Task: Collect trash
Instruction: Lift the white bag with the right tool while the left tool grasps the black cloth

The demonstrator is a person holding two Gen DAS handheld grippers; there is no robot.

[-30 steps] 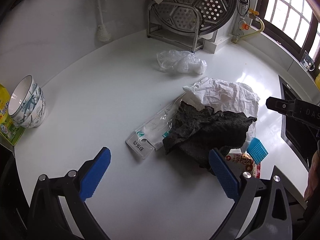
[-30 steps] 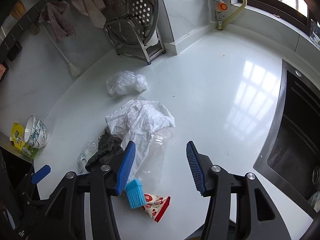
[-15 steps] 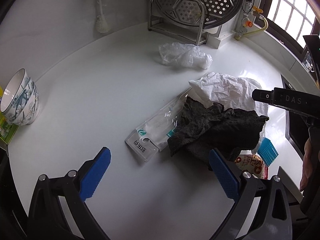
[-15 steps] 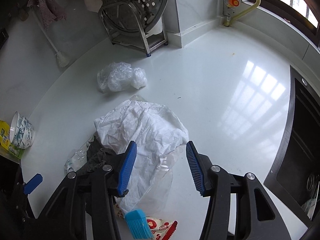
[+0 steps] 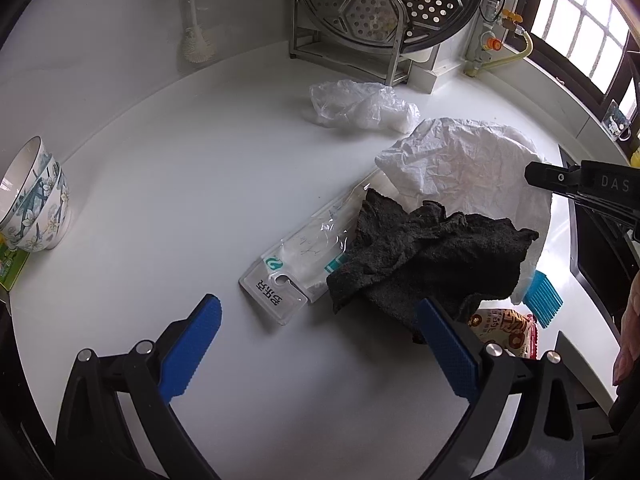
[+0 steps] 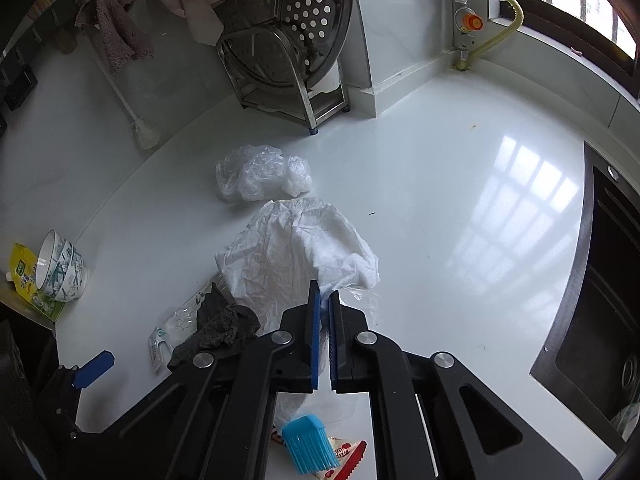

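Observation:
A crumpled white plastic bag [image 6: 296, 252] lies mid-counter, also in the left wrist view [image 5: 468, 164]. My right gripper [image 6: 324, 300] is shut on its near edge. A clear crumpled bag [image 6: 260, 172] lies behind it. A dark grey cloth [image 5: 424, 256] lies over a clear flat package [image 5: 296, 272]. A snack wrapper [image 5: 504, 332] and a blue silicone brush [image 6: 308, 444] lie at the front. My left gripper [image 5: 320, 344] is open and empty, above the counter just in front of the package and cloth.
Stacked bowls [image 5: 36, 204] stand at the left edge beside a yellow packet [image 6: 20, 272]. A steel rack with a perforated steamer tray [image 5: 384, 12] stands at the back. A dark sink [image 6: 604, 300] is at the right.
My right gripper moved forward over the white bag and closed from wide open onto its edge. My left gripper drifted slightly; it stays open.

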